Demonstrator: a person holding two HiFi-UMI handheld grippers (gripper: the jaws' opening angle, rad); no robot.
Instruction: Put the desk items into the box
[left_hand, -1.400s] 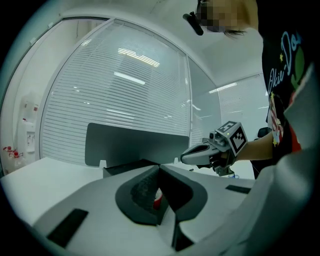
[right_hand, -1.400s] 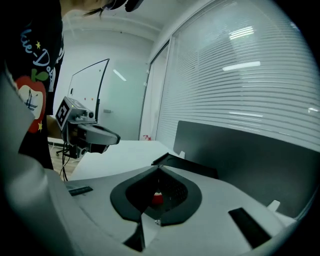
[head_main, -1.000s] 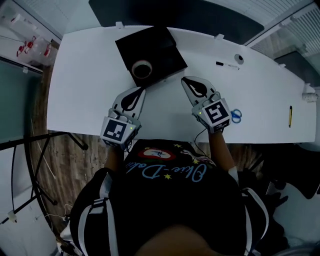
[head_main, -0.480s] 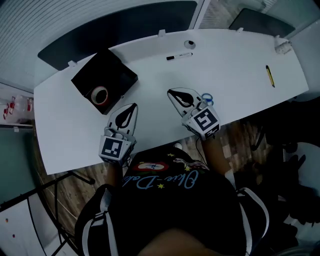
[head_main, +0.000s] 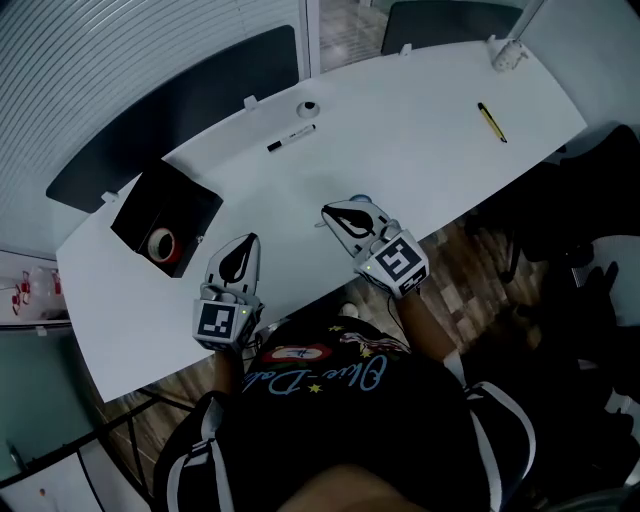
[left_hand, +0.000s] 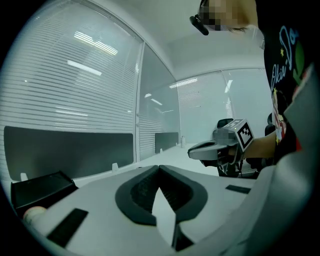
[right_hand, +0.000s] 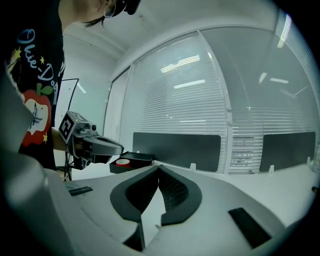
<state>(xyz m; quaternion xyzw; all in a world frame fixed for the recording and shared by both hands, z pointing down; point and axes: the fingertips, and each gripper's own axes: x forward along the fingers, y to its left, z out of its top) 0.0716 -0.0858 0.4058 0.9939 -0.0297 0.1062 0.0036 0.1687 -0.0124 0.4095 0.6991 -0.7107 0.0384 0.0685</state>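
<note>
Holds the left gripper (head_main: 247, 243) at lower centre-left, jaws pressed together, nothing between. Holds the right gripper (head_main: 328, 212) just right of it, equally closed and empty, with blue scissors (head_main: 360, 199) barely showing behind it. Both over the near edge of the white desk (head_main: 420, 140). At left, black box (head_main: 185, 200) with a red tape roll (head_main: 160, 243) inside. Farther up, a marker (head_main: 292, 138); at upper right, a yellow pencil (head_main: 491, 122). Beyond: dark partition (head_main: 170, 110), blinds (head_main: 100, 50). Below the desk edge, wood floor (head_main: 470, 290).
</note>
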